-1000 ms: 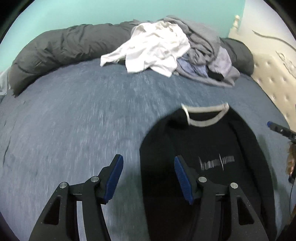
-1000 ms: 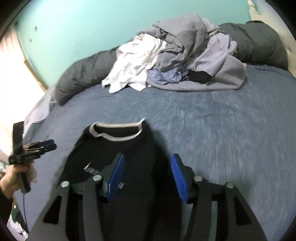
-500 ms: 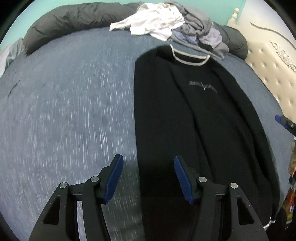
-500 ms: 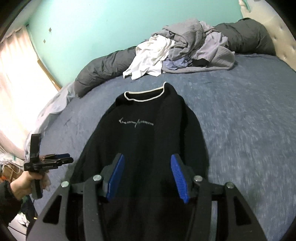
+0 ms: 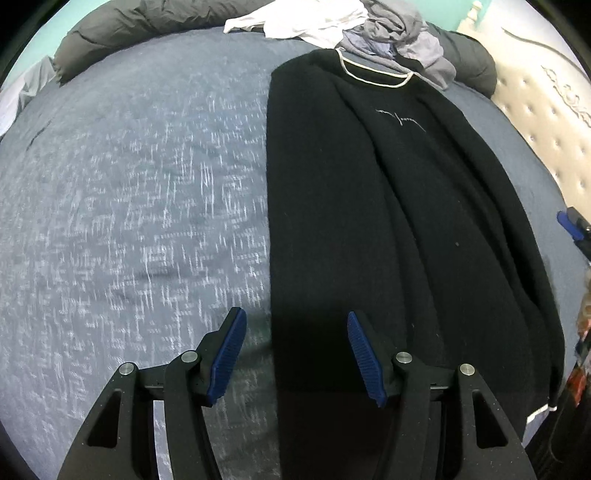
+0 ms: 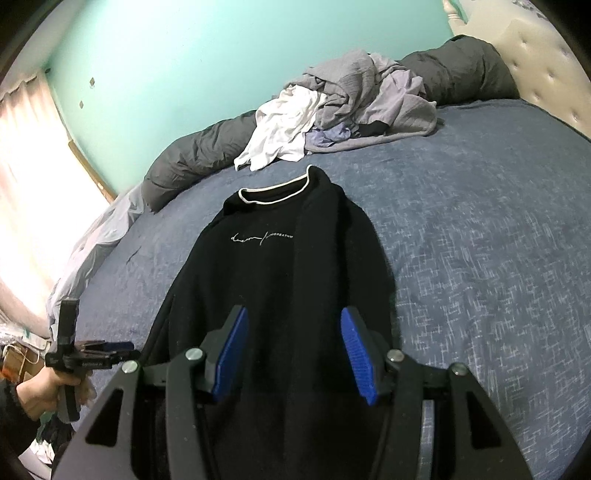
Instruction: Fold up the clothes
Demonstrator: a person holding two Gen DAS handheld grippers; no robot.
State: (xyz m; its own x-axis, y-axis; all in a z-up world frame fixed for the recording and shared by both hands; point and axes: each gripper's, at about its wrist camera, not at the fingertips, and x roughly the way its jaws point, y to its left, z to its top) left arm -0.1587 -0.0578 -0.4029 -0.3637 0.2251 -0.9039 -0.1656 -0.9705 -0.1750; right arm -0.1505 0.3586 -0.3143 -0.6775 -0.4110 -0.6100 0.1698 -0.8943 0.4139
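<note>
Your black sweater (image 6: 295,266) lies lengthwise on the bed (image 6: 480,240) ahead of both tools, collar far, both sleeves folded in along its body. Your left gripper (image 5: 293,354) and right gripper (image 6: 295,354) are spread wide, holding nothing. The lengthwise fold looks unmade, and the clothes pile (image 6: 351,110) beyond the collar lies unfolded.

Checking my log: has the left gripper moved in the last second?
Yes. The left gripper has pulled back toward the foot of the bed: the laundry pile, near before, now sits far off at the top edge, with the whole black sweater showing.
</note>
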